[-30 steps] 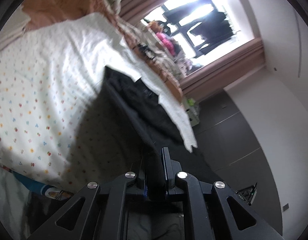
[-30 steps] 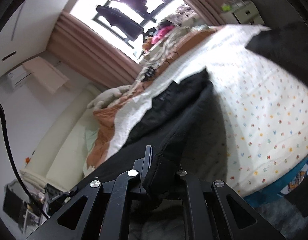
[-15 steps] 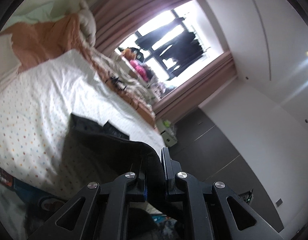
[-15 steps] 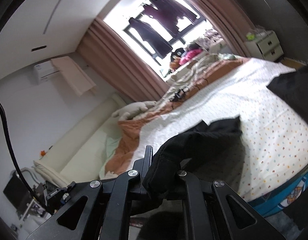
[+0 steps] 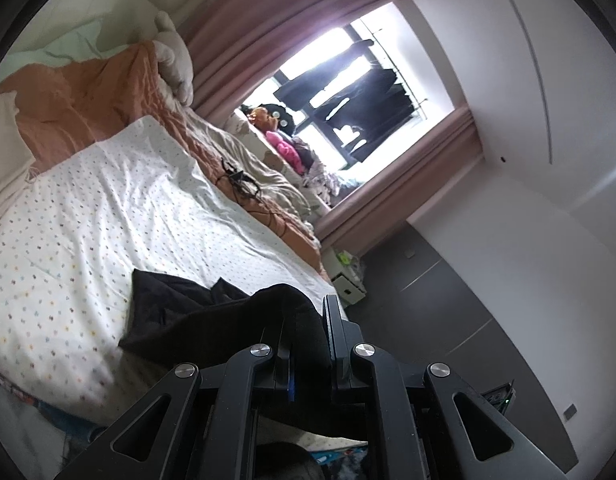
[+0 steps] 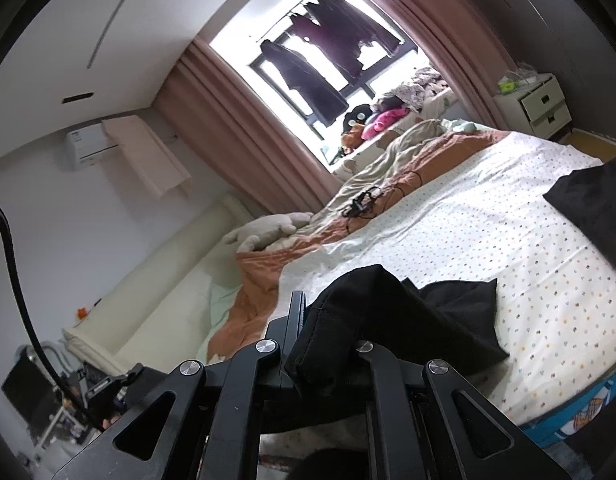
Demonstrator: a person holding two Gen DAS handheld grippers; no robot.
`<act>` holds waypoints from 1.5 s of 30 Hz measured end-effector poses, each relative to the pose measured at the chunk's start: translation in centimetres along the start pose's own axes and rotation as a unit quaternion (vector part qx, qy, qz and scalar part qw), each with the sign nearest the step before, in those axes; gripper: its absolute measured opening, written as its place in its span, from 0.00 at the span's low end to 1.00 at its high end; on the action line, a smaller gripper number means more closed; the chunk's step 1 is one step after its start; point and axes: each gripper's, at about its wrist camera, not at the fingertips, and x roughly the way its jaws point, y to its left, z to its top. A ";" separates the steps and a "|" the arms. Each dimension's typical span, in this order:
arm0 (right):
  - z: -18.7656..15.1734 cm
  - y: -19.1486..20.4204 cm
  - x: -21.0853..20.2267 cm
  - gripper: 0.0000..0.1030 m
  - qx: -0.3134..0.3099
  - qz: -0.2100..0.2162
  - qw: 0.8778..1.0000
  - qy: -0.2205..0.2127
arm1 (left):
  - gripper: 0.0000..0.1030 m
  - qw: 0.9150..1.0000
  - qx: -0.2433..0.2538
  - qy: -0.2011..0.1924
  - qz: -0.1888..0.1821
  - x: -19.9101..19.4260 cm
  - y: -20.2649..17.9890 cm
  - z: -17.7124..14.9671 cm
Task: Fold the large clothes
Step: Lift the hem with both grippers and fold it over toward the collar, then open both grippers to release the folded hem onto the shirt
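Gripping a black garment (image 5: 211, 320) with the left hand-held gripper (image 5: 308, 328), jaws clenched on a bunched fold of the dark cloth. Gripping the same black garment (image 6: 428, 320) with the right hand-held gripper (image 6: 328, 332) too, fingers closed on a stitched hem edge that is bulging up between them. Hanging from both grippers above the near edge of the bed (image 5: 87, 220), with the loose part of the cloth trailing down and lying on the dotted white sheet (image 6: 488, 220). Showing, in the right wrist view, another piece of black fabric (image 6: 588, 196) at the right border, above the sheet. Lying farther back on the bed: an orange quilt (image 5: 87, 100), a tangle of black cable (image 5: 237, 180) at the border between sheet and quilt, and a white plush toy (image 6: 267, 228) near the headboard. Hanging dark clothes (image 6: 328, 40) in the bright window behind pink curtains (image 6: 235, 120). Standing beside the bed, a white nightstand (image 6: 536, 104) with two drawers.
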 end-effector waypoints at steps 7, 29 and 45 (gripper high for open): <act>2.4 -2.5 4.9 0.09 0.014 -0.019 1.000 0.008 | 0.11 1.000 -0.005 0.016 0.019 5.5 2.0 3.0; 2.8 -14.3 20.4 0.09 0.064 -0.108 0.989 0.073 | 0.11 0.988 -0.047 0.107 0.105 23.6 13.7 4.8; 1.6 -17.5 25.2 0.80 0.025 -0.215 0.970 0.107 | 0.83 0.975 -0.064 0.090 0.192 25.6 18.6 4.5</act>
